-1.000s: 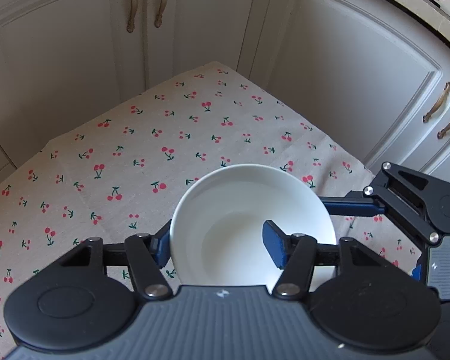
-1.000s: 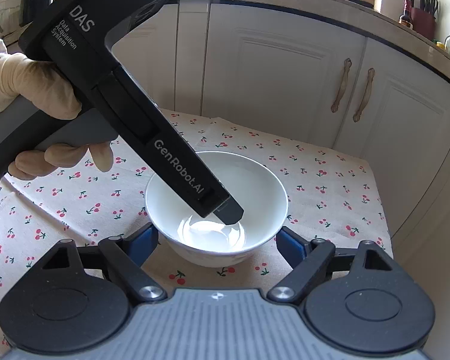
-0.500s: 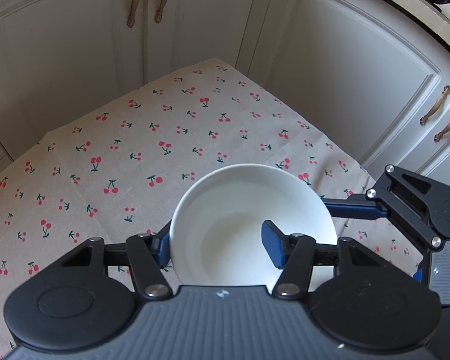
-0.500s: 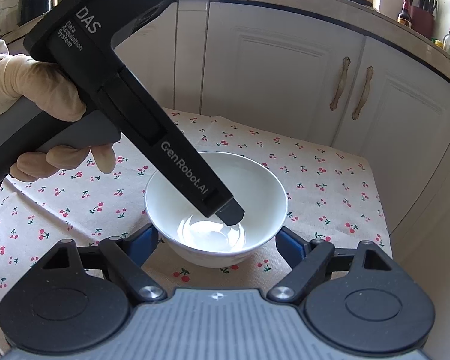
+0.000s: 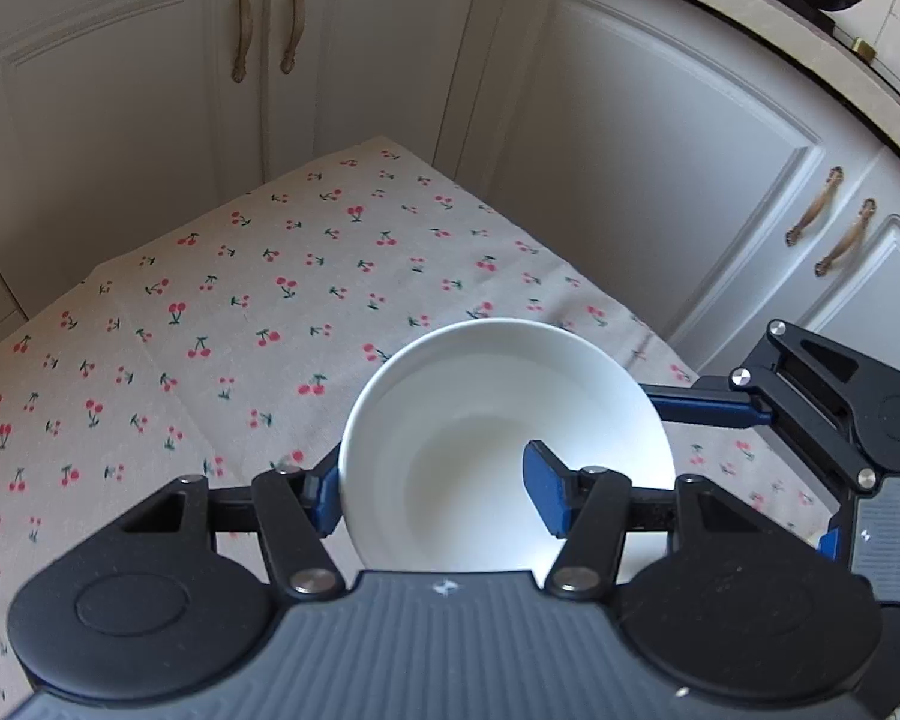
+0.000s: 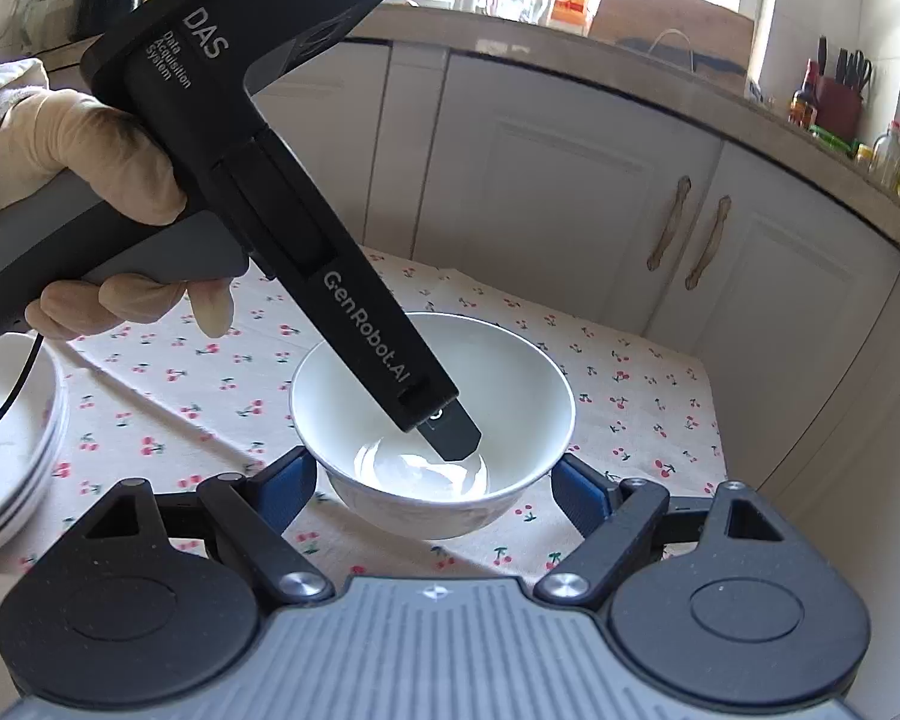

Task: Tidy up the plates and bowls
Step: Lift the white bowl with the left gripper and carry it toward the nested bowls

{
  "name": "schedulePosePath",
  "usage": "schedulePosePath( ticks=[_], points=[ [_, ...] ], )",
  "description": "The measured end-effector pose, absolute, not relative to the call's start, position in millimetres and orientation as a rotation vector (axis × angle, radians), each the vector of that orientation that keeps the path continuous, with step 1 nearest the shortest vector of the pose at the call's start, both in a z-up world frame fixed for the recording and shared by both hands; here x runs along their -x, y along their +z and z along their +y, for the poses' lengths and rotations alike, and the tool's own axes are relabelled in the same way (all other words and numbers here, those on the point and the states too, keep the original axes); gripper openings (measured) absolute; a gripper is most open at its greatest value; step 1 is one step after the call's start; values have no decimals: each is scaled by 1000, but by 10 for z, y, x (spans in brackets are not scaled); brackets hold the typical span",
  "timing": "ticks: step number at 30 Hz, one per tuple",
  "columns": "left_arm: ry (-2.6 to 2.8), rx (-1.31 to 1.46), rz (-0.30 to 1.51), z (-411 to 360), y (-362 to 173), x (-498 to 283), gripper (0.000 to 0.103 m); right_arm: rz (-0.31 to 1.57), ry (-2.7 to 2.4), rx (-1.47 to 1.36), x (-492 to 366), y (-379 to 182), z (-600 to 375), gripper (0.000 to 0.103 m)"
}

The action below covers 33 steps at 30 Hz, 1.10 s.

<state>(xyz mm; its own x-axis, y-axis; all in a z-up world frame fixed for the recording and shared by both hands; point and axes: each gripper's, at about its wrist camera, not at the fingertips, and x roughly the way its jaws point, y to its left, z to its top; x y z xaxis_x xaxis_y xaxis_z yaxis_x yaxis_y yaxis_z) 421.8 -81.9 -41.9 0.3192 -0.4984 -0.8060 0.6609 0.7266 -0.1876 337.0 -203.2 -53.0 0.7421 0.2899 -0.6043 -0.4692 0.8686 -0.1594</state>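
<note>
The step in hand looks like carrying a single white bowl (image 5: 504,450) toward the stack of bowls (image 6: 12,438) at the left edge of the right wrist view, and doing it well means keeping the pinch on the wall firm and the rim level, since a grip on one side only lets a smooth bowl swing or slip. In the left wrist view the left gripper (image 5: 438,492) is closed on the bowl's wall at lower centre of the frame: one blue pad sits outside the left side, the other reaches inside the bowl. The right gripper (image 6: 435,483) has its fingers spread wide, one blue pad on either side of the bowl low in the frame; whether they touch it I cannot tell, and they do not look clamped. I would keep that right gripper close as a guard beneath the bowl and set the bowl down squarely into the top one of the stack, releasing only once it nests. The bowl is plain, glossy white, round and fairly deep, empty, with bright reflections pooling in its bottom; it sits in the centre of the right wrist view above the cherry-print tablecloth (image 5: 240,312), though whether it rests on the cloth or is lifted just clear is not certain.
</note>
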Motion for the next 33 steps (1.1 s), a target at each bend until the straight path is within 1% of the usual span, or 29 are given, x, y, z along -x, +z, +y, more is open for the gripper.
schedulePosePath(
  ticks=[15,25,33],
  points=[
    [-765,-190,942,-666,-7,-3527,58,562,441,302,-2693,-186,-1986,89],
    [-741,-203,929,-647,134,-3090,59,543,456,287,-2320,-68,-1964,89],
    [-726,-228,935,-640,120,-2783,59,543,479,261,-2070,-94,-1997,89]
  ],
)
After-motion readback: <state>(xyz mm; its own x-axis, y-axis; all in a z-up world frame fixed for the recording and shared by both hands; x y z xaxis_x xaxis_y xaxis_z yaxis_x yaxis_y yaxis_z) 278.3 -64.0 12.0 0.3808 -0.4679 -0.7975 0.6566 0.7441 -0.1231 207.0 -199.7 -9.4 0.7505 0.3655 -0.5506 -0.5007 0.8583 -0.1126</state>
